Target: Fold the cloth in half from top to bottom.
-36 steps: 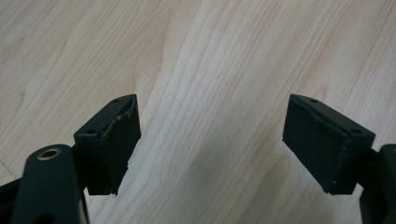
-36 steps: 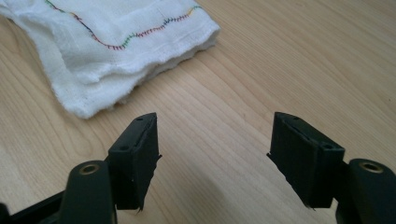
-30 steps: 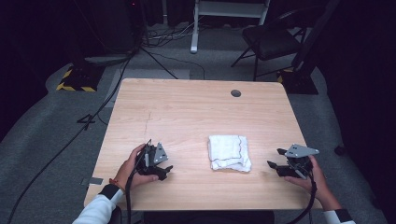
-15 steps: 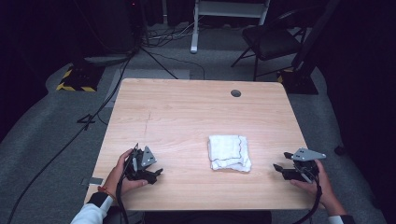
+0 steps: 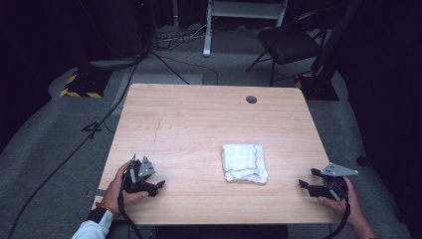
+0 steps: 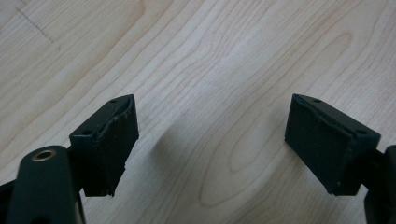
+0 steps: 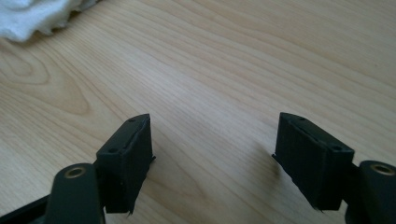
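High view: a white folded cloth [image 5: 244,163] lies on the wooden counter [image 5: 199,119] a little right of the middle, its edges squared apart from a rumpled near-right corner, and a gripper rests low at each near corner of the counter, well apart from it. The left gripper [image 5: 158,185] sits in the person's left hand [image 5: 119,184] near the front left edge, pointing toward the cloth; the left gripper view looks down on bare wood between its two black fingers [image 6: 109,140], which stand wide with nothing between them. The right gripper [image 5: 304,179], held by the right hand [image 5: 341,199] at the front right edge, also points inward — the right gripper view has its fingers [image 7: 128,158] spread wide over bare wood, a scrap of the cloth [image 7: 37,16] at the top left corner, and those fingers have just been opening further with nothing between them. Judging from how things lie, the cloth looks already folded and let go, so this reads as the close of the fold, both hands parked at the edges. If another fold is wanted, each gripper would need to travel inward to an edge of the cloth and pinch a single layer cleanly — the soft rumpled corner could slip or drag.
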